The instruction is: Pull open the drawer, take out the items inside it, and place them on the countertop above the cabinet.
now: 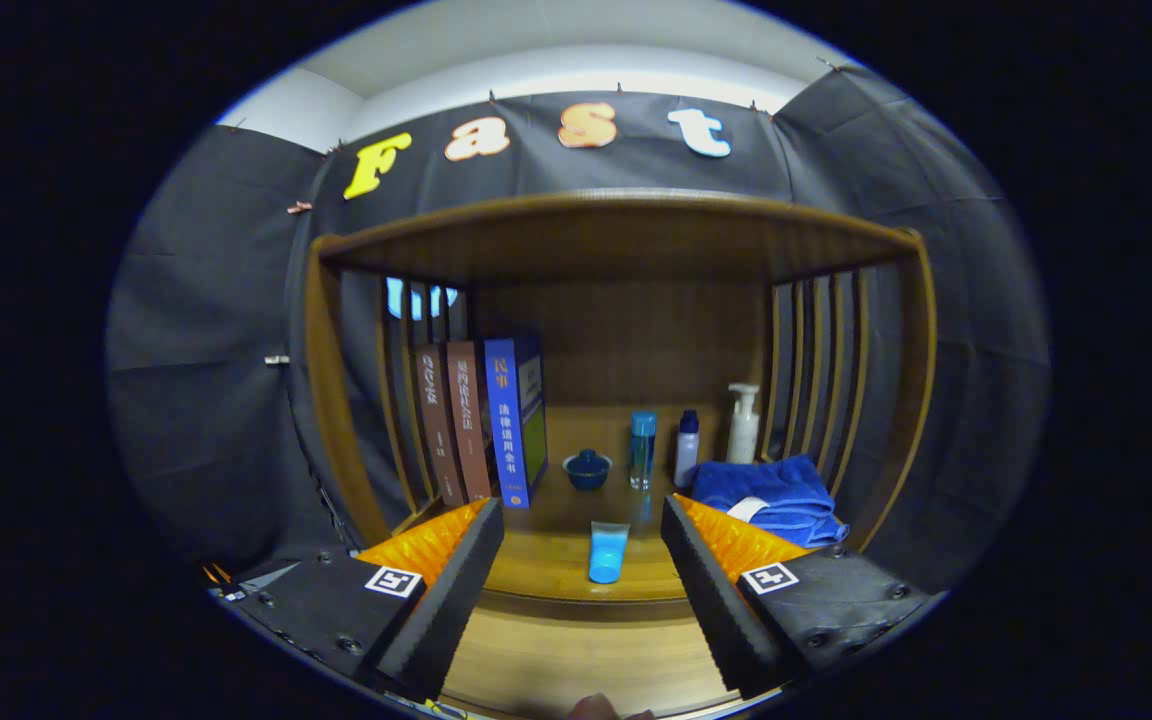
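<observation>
Countertop (556, 560) ahead; gripper (583, 520) level, fingers apart.

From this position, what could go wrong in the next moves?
1. The gripper is open and holds nothing, with the blue tube lying flat just ahead between its fingers; a forward push might knock the tube toward the small blue bowl.
2. Three slim bottles stand upright close together beside the folded blue towel; a wide reach could tip them.
</observation>
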The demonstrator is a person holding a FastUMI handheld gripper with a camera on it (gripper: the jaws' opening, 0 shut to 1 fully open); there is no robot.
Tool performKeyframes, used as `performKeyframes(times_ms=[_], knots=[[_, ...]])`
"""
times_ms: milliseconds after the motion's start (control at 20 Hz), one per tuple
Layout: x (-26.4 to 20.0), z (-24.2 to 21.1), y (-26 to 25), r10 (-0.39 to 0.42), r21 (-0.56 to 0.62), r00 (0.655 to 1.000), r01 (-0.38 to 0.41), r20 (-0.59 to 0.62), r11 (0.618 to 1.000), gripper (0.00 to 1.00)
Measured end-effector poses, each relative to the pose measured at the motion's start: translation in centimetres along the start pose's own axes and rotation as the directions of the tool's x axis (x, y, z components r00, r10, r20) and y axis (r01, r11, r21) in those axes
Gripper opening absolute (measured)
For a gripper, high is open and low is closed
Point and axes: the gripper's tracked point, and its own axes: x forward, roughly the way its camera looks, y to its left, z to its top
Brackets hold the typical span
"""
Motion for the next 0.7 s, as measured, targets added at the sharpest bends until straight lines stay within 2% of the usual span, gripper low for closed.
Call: performKeyframes(times_ms=[300,500,700], knots=[[-8.2,-0.9,-0.4,-0.003,-0.015,0.99,0.005,0.141,1.0,1.0],[-11.9,-5.2,-1.6,-0.031,-0.013,0.991,0.033,0.128,0.999,1.0],[-13.7,-11.1,-3.0,-0.063,0.0,0.995,0.063,0.076,0.998,1.0]])
